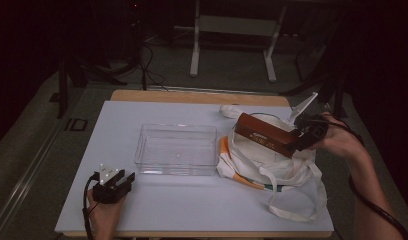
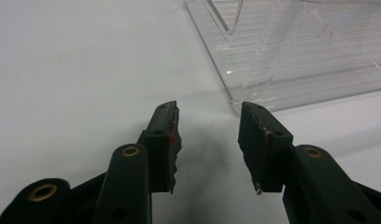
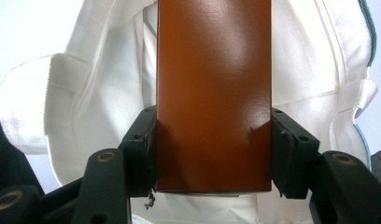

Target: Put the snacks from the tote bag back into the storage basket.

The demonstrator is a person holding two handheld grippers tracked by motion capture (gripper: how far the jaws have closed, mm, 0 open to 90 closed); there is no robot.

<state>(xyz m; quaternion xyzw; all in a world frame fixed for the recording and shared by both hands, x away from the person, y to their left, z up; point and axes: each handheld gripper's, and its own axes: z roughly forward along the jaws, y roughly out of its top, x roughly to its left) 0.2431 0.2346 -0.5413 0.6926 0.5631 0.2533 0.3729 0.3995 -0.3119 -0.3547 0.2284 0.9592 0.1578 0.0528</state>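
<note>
Left gripper [image 2: 207, 140]: jaws parted, nothing between the pads, tips angled low over the surface; hand [image 1: 106, 212] grips it from behind, forearm entering from the bottom edge. Right gripper [image 3: 212, 154]: jaws clamped on both long sides of a brown box [image 3: 214, 84], held raised; right hand [image 1: 342, 142] wrapped around the body.

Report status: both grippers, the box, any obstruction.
Right gripper shut on glossy brown rectangular box, above white cloth tote bag. Left gripper open, empty, beside clear plastic tray. Nothing blocking.
</note>
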